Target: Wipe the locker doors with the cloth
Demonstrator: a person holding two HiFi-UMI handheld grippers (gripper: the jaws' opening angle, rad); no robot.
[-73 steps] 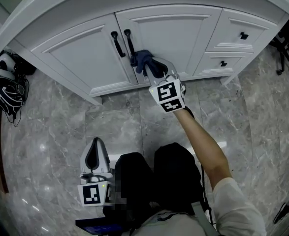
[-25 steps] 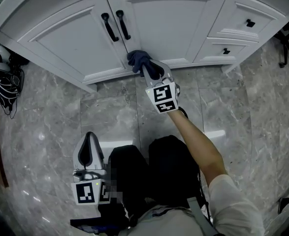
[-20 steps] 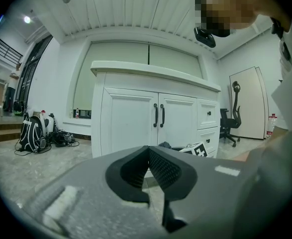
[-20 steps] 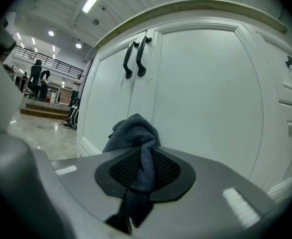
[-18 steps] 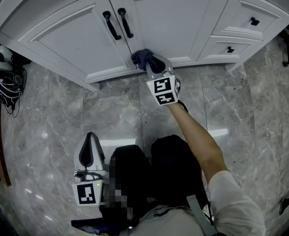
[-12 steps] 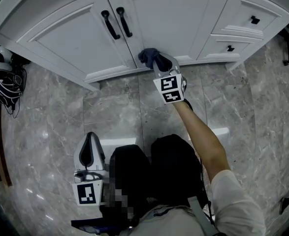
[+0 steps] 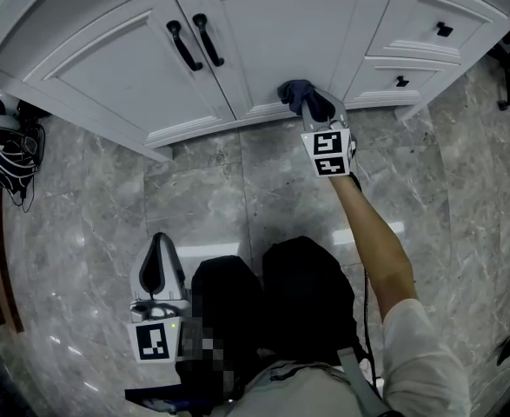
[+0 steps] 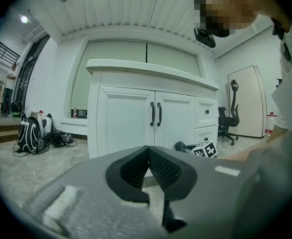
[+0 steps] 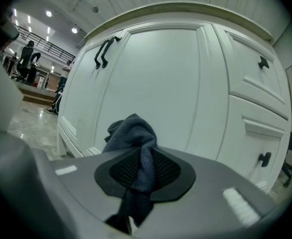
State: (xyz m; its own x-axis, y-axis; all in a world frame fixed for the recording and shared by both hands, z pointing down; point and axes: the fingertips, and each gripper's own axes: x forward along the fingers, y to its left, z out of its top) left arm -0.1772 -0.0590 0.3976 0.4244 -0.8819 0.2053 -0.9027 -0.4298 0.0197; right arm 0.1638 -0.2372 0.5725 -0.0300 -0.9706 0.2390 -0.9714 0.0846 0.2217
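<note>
Right gripper [image 7: 314,107] clamped on a crumpled dark blue-grey cloth [image 7: 296,91]. Bunched end thrust ahead of the jaws to the lower right corner of the white panelled locker door [image 7: 289,33], apparently so that fabric, not jaw, meets the paint. Left gripper [image 7: 161,252] parked low beside the knees, jaws together on nothing, likely idle. Contact patch hidden behind the wad; cloth tail cut off below the jaws.

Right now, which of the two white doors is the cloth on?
The right-hand door, next to the drawers: the cloth in the right gripper sits at its bottom corner, away from the left door.
</note>
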